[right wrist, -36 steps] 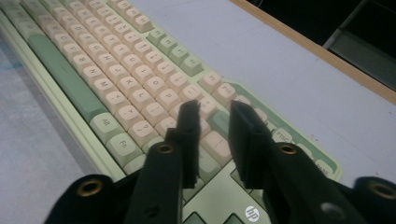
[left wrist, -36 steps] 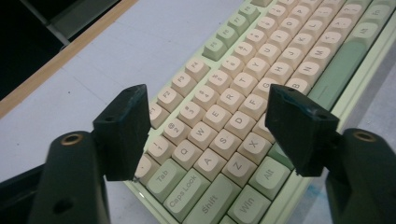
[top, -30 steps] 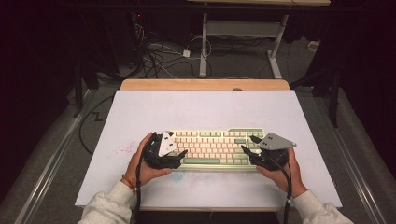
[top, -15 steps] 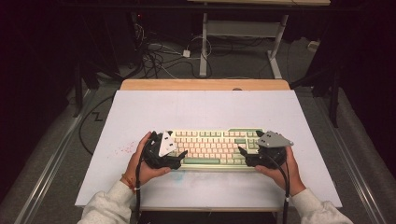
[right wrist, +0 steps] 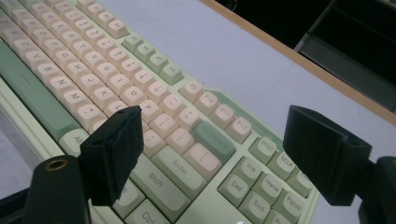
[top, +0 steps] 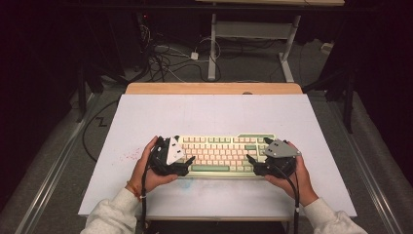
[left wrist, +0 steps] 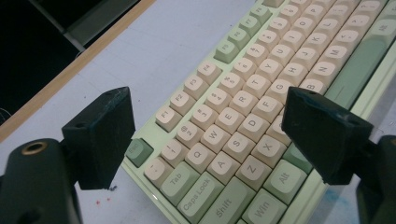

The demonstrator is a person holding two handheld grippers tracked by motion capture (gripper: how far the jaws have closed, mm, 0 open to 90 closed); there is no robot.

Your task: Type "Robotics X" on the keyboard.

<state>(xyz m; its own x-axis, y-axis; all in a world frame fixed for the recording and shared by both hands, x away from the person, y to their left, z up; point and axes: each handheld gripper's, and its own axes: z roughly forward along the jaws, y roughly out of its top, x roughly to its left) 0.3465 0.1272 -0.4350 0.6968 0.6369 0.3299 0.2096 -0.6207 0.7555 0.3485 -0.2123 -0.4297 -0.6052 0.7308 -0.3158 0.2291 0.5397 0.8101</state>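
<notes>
A cream and green keyboard (top: 221, 153) lies flat on the white table top (top: 209, 114), near the front. My left gripper (top: 182, 149) is at its left end; in the left gripper view the left gripper (left wrist: 205, 116) stands open over the Tab and Esc corner of the keyboard (left wrist: 261, 70), its pads off the keys. My right gripper (top: 257, 149) is at the right end; the right gripper (right wrist: 217, 126) is open above the Enter and Shift keys of the keyboard (right wrist: 93, 70). Both pairs of jaws have just been opening, with the keyboard's ends between them.
A wooden strip (top: 214, 88) runs along the table's far edge. Behind it, cables (top: 165, 53) lie on the floor by a white desk frame (top: 287, 48). Faint red specks (top: 129, 156) mark the sheet left of the keyboard.
The right gripper's jaws have spread wider and that hand has shifted a little at the keyboard's right end. The left hand has stayed put.
</notes>
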